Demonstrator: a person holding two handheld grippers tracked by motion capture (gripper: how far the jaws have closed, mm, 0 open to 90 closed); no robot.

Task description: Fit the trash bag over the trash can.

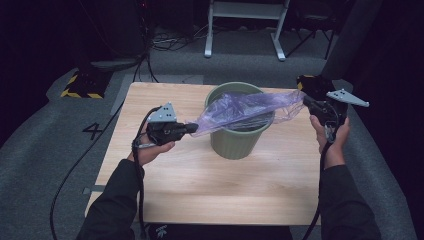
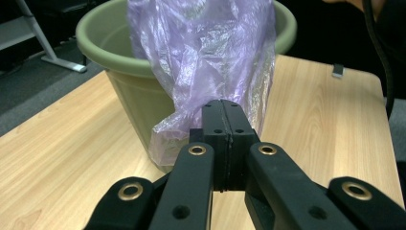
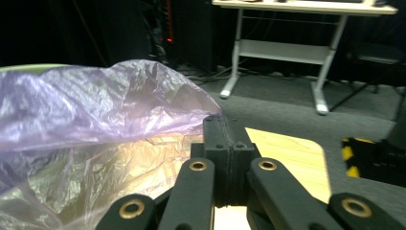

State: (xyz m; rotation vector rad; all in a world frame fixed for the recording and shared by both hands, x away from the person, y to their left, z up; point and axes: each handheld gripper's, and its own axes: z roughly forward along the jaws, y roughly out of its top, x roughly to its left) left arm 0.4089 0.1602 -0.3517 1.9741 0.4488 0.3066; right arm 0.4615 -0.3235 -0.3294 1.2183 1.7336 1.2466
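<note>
Here both grippers (image 1: 194, 128) (image 1: 305, 100) pinch bag (image 1: 245, 107) taut.

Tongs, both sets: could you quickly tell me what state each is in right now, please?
Left tongs: closed on the bag, stretched over the bin.
Right tongs: closed on the bag's other end.

**Dim room, lit tabletop**

Light falls from overhead onto the wooden table (image 1: 200, 170), leaving the surroundings from 9 through 12 to 3 o'clock nearly black. The purple plastic bag (image 1: 245, 111) catches soft sheen. In both gripper views the near jaws look soft-focused and the edges mildly stretched. The high view is grainy.
</note>
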